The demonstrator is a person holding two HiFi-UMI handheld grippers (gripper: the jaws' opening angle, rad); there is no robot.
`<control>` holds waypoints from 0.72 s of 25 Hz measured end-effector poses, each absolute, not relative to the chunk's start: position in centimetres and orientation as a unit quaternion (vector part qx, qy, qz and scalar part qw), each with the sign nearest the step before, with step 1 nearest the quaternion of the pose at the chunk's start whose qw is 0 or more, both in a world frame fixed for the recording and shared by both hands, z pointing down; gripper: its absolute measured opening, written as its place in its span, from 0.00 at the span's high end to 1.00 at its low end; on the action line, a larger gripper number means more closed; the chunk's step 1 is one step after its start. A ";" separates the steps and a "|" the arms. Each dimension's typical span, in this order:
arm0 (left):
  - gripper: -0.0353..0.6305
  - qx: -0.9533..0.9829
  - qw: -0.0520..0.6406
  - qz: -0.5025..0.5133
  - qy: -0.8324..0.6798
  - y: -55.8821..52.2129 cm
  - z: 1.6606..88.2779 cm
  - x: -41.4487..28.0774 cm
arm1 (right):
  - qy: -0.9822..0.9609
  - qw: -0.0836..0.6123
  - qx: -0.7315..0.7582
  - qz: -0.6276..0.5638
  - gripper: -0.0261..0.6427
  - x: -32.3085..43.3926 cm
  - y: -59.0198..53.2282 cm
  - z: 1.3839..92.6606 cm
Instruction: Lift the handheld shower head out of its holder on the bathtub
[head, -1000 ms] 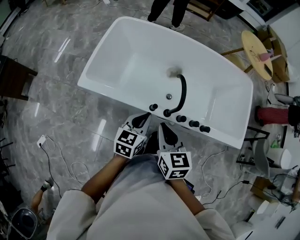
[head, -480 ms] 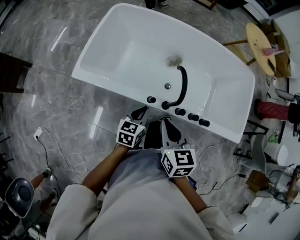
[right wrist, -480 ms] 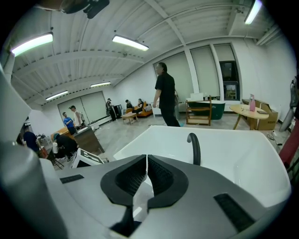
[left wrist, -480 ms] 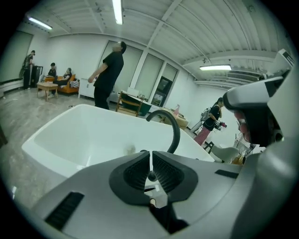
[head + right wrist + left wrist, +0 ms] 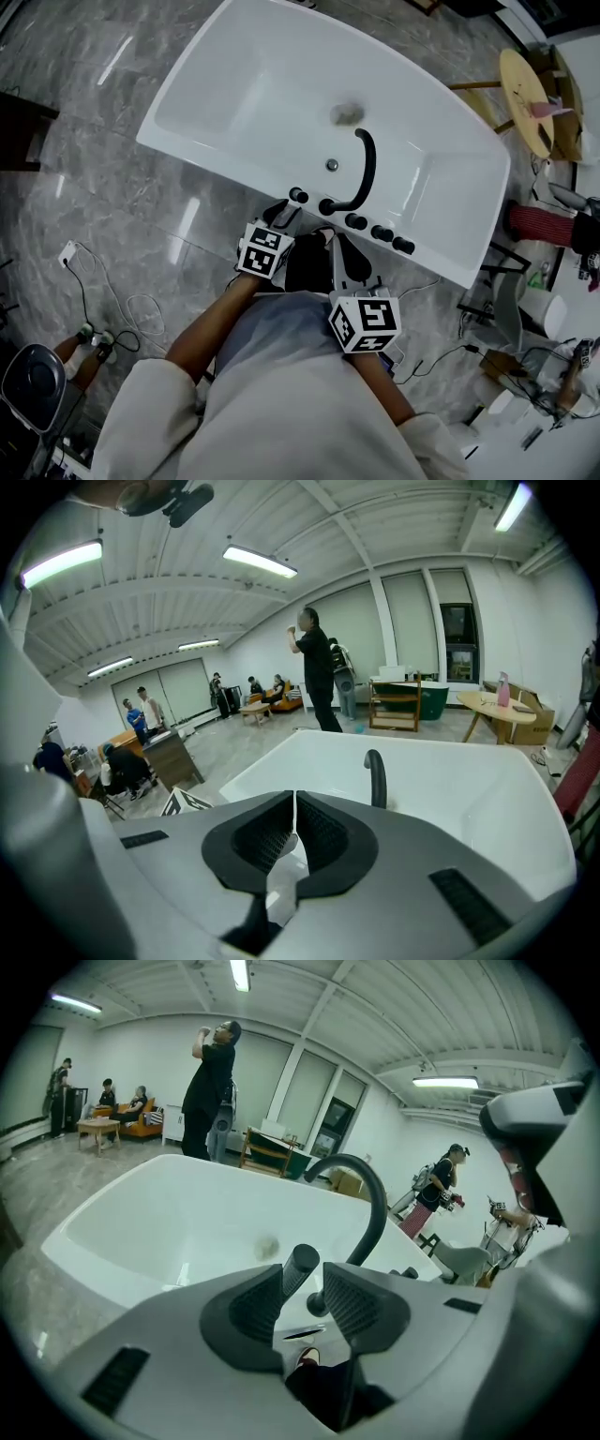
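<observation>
The handheld shower head (image 5: 298,195) is a short black cylinder standing in its holder on the near rim of the white bathtub (image 5: 202,171), left of the curved black spout (image 5: 366,169). My left gripper (image 5: 282,215) is right at it. In the left gripper view the jaws are opening, and the black cylinder (image 5: 300,1262) stands between the ribbed pads (image 5: 258,1302), close to the left one, not pressed. My right gripper (image 5: 330,242) hovers just short of the rim, shut and empty (image 5: 294,834).
Three black knobs (image 5: 380,232) line the rim right of the spout. A round wooden table (image 5: 530,84) and a red object (image 5: 539,225) stand at the right. Cables (image 5: 112,300) lie on the marble floor. A person (image 5: 211,1082) stands beyond the tub.
My left gripper has come down and closer to the shower head on the rim. The right gripper has shifted a little toward me.
</observation>
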State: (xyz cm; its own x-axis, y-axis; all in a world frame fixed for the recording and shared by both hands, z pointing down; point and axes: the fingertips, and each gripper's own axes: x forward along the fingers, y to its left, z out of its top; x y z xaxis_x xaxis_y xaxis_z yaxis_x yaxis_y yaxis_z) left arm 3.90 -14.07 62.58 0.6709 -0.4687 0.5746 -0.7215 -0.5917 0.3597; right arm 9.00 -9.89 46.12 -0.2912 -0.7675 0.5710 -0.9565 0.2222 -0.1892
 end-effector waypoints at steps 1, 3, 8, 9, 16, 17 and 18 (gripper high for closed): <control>0.76 0.865 0.295 0.219 -0.342 -14.1 62.9 4.2 | -0.760 0.183 0.567 0.260 0.93 9.3 -10.0 46.2; 0.76 0.863 0.295 0.223 -0.343 -14.4 63.5 4.5 | -0.760 0.184 0.567 0.260 0.93 9.6 -10.3 46.3; 0.75 0.856 0.295 0.234 -0.354 -14.9 65.3 5.0 | -0.762 0.188 0.562 0.260 0.93 10.6 -10.9 46.5; 0.75 0.854 0.293 0.239 -0.357 -15.0 65.7 5.0 | -0.763 0.189 0.560 0.260 0.93 10.8 -11.2 46.4; 0.72 0.848 0.307 0.244 -0.355 -15.5 66.7 6.0 | -0.767 0.197 0.553 0.260 0.93 11.7 -12.2 46.5; 0.72 0.848 0.306 0.245 -0.355 -15.7 66.9 6.1 | -0.767 0.198 0.552 0.260 0.93 11.8 -12.3 46.6; 0.72 0.849 0.304 0.246 -0.356 -15.8 67.1 6.1 | -0.768 0.199 0.551 0.260 0.93 11.8 -12.4 46.7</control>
State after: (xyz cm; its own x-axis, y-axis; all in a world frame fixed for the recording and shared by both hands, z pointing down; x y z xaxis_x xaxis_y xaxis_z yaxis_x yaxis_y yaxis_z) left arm 6.12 -15.81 67.09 0.6257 -0.4538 0.6345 -0.7534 -0.5625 0.3407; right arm 11.80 -12.41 46.71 -0.3133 -0.7424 0.5923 -0.9495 0.2581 -0.1787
